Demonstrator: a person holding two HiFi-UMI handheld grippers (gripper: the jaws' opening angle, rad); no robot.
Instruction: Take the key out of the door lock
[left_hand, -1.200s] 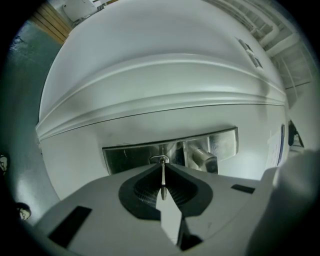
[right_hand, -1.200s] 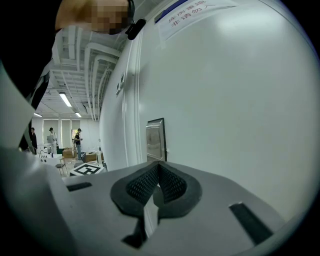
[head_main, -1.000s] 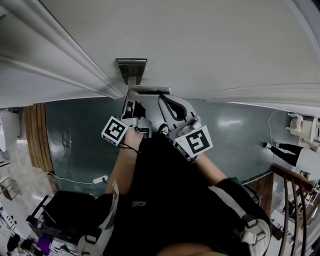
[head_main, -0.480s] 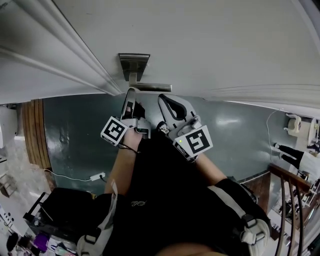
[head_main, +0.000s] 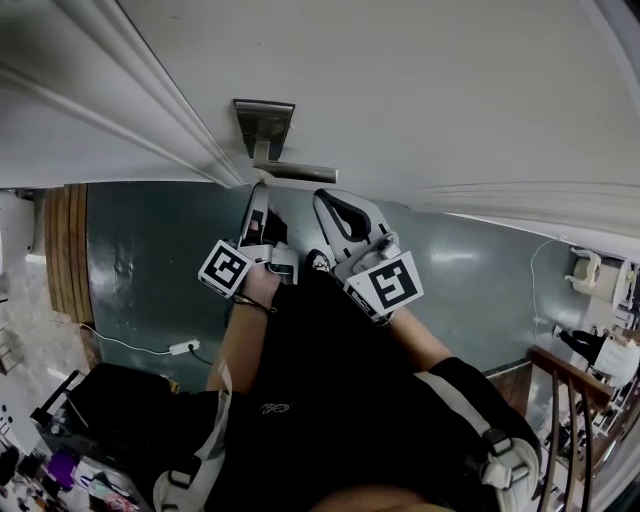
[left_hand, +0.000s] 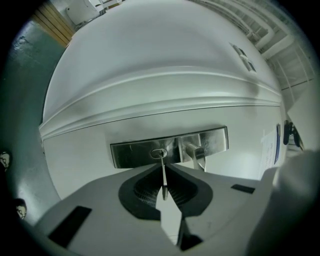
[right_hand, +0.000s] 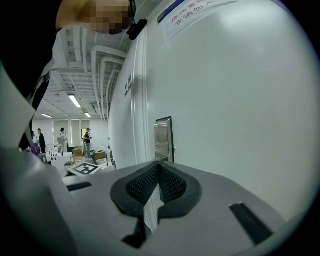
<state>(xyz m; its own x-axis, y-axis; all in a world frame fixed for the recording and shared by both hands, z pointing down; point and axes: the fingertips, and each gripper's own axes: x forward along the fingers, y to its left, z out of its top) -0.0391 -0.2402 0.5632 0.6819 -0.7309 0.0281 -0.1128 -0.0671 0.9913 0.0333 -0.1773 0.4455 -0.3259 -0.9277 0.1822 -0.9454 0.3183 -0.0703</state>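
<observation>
A steel lock plate (left_hand: 150, 152) with a lever handle (left_hand: 196, 152) sits on the white door (left_hand: 165, 65). A thin key (left_hand: 163, 176) runs from the keyhole (left_hand: 159, 153) straight back between the dark pads of my left gripper (left_hand: 164, 169), which is shut on the key. In the head view the left gripper (head_main: 258, 195) points up at the plate (head_main: 264, 125), just below the handle (head_main: 297, 172). Close to its right, my right gripper (head_main: 330, 205) is shut with nothing in it. In its own view the right gripper (right_hand: 159, 167) faces along the door toward the plate's edge (right_hand: 163, 139).
A raised moulding (head_main: 130, 110) runs across the door left of the plate. Below lies a grey-green floor (head_main: 150, 260) with a white cable and power strip (head_main: 178, 348). A wooden stair railing (head_main: 580, 400) stands at the right. People stand far off in the hall (right_hand: 87, 137).
The head view has shifted a little. Both grippers stay at almost the same spot under the handle, the left one still closed on the key.
</observation>
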